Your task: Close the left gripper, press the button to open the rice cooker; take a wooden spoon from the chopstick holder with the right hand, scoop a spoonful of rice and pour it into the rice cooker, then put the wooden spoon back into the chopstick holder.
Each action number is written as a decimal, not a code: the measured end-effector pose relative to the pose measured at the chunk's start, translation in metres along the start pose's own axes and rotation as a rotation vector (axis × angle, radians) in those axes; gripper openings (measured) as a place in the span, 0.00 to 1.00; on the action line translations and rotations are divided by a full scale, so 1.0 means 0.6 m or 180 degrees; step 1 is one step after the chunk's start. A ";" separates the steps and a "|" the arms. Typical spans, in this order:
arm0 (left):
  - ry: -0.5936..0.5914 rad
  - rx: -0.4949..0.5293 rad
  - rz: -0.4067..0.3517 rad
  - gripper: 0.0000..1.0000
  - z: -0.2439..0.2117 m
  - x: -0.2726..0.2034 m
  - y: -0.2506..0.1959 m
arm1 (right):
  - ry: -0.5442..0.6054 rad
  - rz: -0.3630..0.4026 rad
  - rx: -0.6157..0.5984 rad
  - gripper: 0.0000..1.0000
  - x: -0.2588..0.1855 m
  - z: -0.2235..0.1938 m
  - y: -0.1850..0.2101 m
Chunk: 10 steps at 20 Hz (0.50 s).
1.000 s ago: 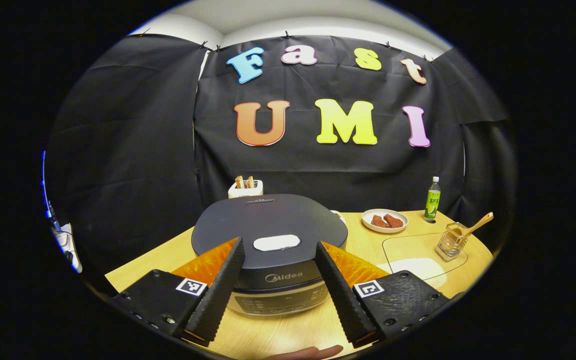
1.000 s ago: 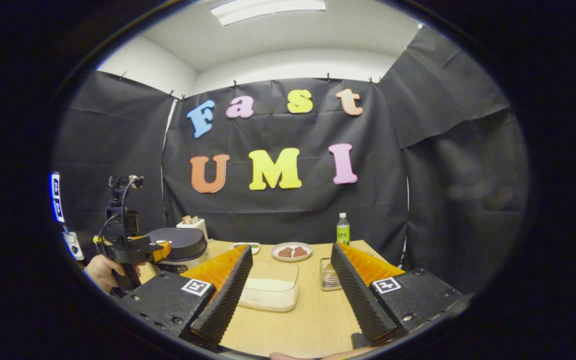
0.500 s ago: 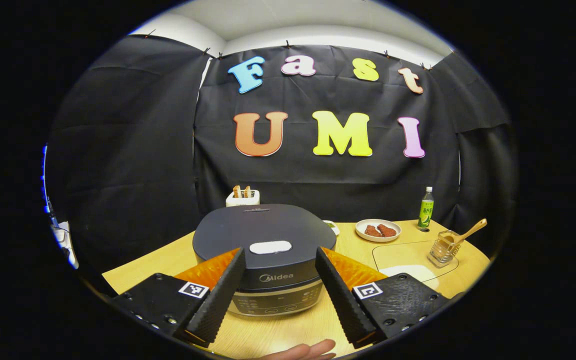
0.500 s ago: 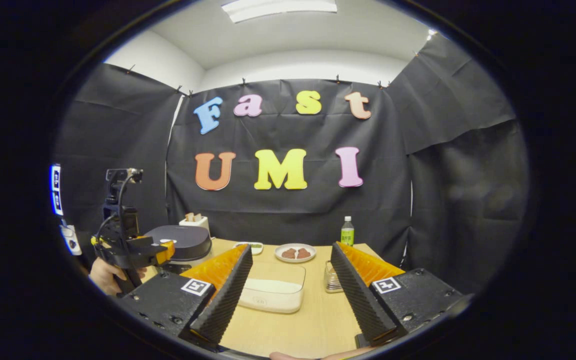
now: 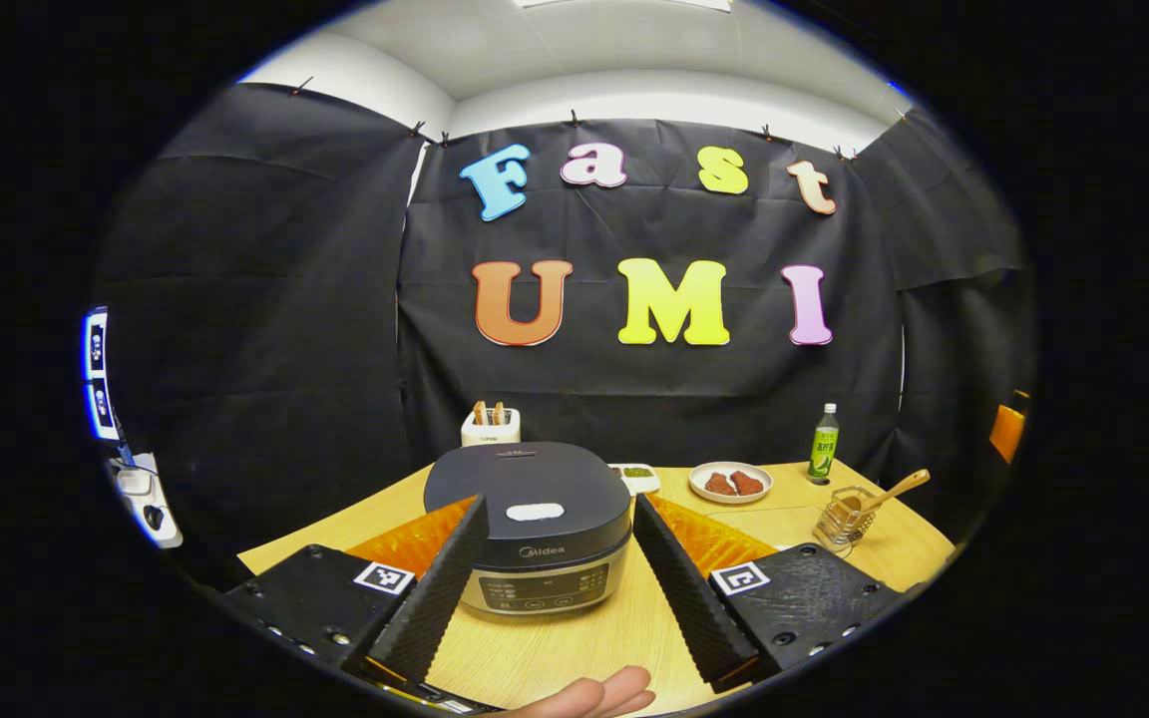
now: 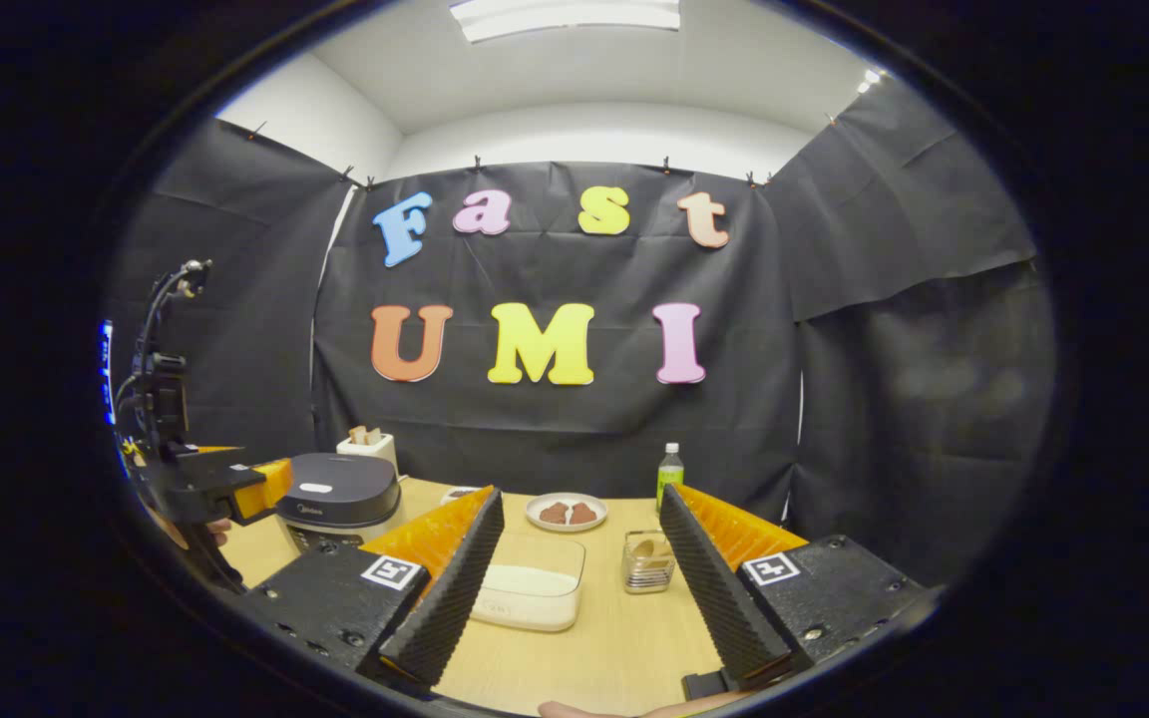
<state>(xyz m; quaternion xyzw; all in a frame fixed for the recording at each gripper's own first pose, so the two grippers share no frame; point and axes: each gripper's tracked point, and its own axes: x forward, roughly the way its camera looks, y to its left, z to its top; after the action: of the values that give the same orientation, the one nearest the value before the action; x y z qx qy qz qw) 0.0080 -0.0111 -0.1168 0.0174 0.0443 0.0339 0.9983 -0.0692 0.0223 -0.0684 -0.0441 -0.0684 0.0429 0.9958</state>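
Observation:
The dark rice cooker (image 5: 530,529) stands on the wooden table with its lid down, the white button (image 5: 535,512) on top. My left gripper (image 5: 560,499) is open, held back from the cooker, which shows between its fingers. At the right, the wooden spoon (image 5: 884,494) leans in the wire chopstick holder (image 5: 839,517). My right gripper (image 6: 581,492) is open and holds nothing. Beyond it sit the clear rice container (image 6: 533,588) and the holder (image 6: 648,560). The cooker (image 6: 335,499) and the left gripper (image 6: 270,479) appear at far left.
At the back of the table are a plate of meat (image 5: 731,483), a green bottle (image 5: 822,457), a small dish (image 5: 634,477) and a white toaster (image 5: 491,427). A hand (image 5: 584,693) shows at the bottom edge.
My left gripper has drawn back from the cooker, which now looks smaller and farther off. The cooker's lid stays down. The right gripper has barely moved and stays open.

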 end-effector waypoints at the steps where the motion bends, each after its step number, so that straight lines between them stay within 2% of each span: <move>1: 0.0002 0.0012 -0.0062 0.93 0.009 -0.007 -0.011 | -0.0011 -0.0017 0.0000 0.97 0.002 0.008 0.000; 6: -0.0076 0.0165 -0.0228 0.93 0.044 -0.051 -0.045 | 0.0043 0.0022 -0.0029 0.97 0.016 0.018 0.017; 8: -0.0100 0.0159 -0.0317 0.93 0.047 -0.069 -0.066 | 0.0048 0.0022 -0.0026 1.00 0.017 0.025 0.020; 10: -0.0166 0.0154 -0.0400 0.93 0.057 -0.084 -0.081 | 0.0036 0.0023 -0.0028 0.98 0.011 0.032 0.019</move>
<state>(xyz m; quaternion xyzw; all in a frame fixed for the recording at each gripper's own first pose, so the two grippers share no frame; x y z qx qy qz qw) -0.0357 -0.0643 -0.0803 0.0396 0.0200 -0.0303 0.9986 -0.0661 0.0359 -0.0495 -0.0490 -0.0628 0.0459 0.9958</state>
